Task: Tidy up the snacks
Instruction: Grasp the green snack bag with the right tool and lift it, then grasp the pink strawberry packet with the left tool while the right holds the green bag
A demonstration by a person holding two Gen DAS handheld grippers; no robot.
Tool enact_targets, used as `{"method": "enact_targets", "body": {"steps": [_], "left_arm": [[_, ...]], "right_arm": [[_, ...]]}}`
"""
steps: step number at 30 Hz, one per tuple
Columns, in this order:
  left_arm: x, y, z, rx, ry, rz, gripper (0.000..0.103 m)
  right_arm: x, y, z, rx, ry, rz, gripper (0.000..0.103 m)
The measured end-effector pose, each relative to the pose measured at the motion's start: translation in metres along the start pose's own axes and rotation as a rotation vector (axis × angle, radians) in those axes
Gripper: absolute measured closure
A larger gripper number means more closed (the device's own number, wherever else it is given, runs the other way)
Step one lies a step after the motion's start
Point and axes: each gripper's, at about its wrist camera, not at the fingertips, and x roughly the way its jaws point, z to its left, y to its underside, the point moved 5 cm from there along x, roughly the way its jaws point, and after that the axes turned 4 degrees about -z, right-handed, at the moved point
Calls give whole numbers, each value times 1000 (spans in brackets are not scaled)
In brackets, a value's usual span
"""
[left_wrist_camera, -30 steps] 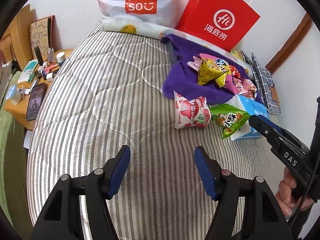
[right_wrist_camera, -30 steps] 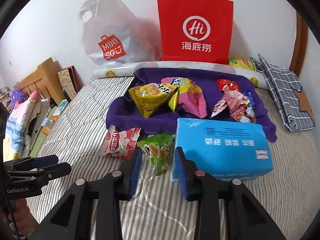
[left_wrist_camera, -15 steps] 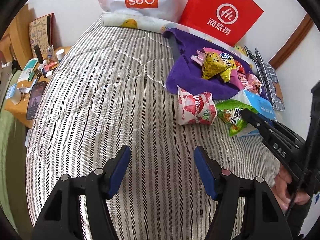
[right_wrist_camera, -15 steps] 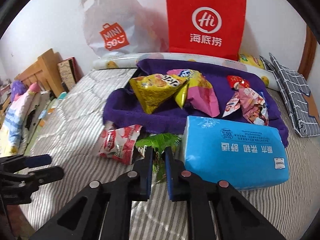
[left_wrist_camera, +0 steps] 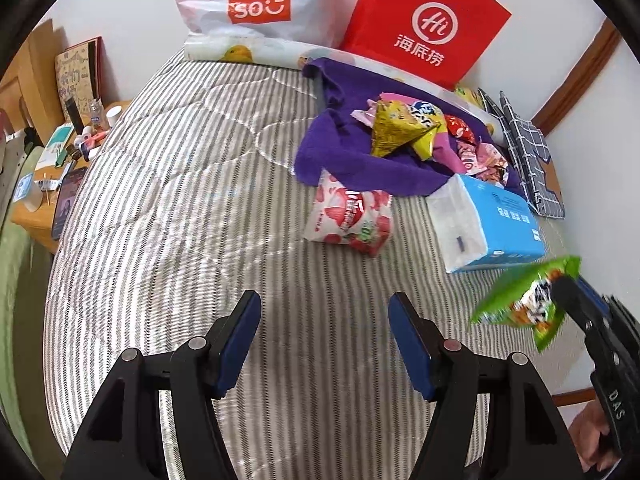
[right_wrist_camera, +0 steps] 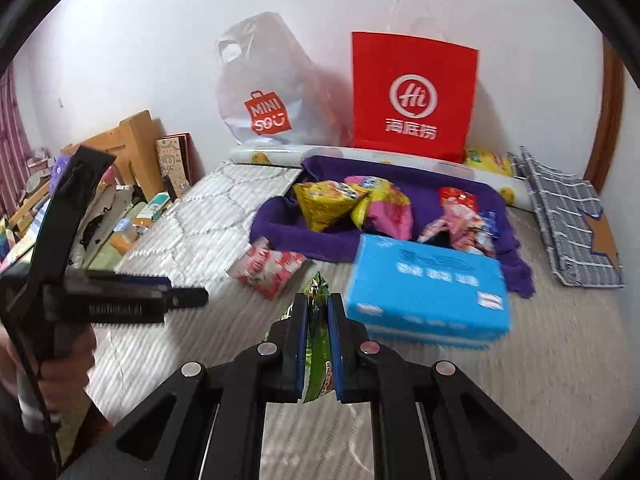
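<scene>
Green snack packet (right_wrist_camera: 316,344), a second ago lying on the bed (left_wrist_camera: 180,208) beside the tissue pack (left_wrist_camera: 496,220), is now lifted clear near the bed's right edge, clamped in the right gripper (right_wrist_camera: 318,344); left gripper (left_wrist_camera: 324,344) hangs apart, empty. Sorting has begun.

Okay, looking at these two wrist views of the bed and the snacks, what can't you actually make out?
- Green snack packet: right wrist view, label pinched out of sight between the right gripper pads; left wrist view, motion-blurred.
- Blue tissue pack: print blurred, right wrist view.
- Red shopping bag: contents hidden by its walls, top cut off by the left view's edge.
</scene>
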Motion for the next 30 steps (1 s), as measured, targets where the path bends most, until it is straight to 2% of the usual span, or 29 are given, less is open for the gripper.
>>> {"method": "enact_targets", "body": {"steps": [10, 15, 17, 19, 24, 27, 30], "left_arm": [[7, 2, -28, 45, 3, 7, 37], [15, 3, -37, 50, 5, 17, 37], [17, 3, -39, 51, 3, 20, 37], [20, 5, -42, 58, 2, 26, 37], [26, 7, -42, 63, -5, 36, 37], [27, 6, -39, 64, -11, 32, 37], [29, 4, -37, 64, -7, 24, 37]], "right_arm": [[-11, 35, -73, 121, 132, 50, 93], [-11, 57, -81, 128, 126, 90, 89], [-13, 63, -78, 118, 111, 97, 82], [-11, 70, -78, 126, 99, 105, 64], [8, 82, -82, 156, 96, 144, 61], [16, 92, -85, 173, 97, 161, 48], [20, 98, -87, 192, 78, 182, 48]]}}
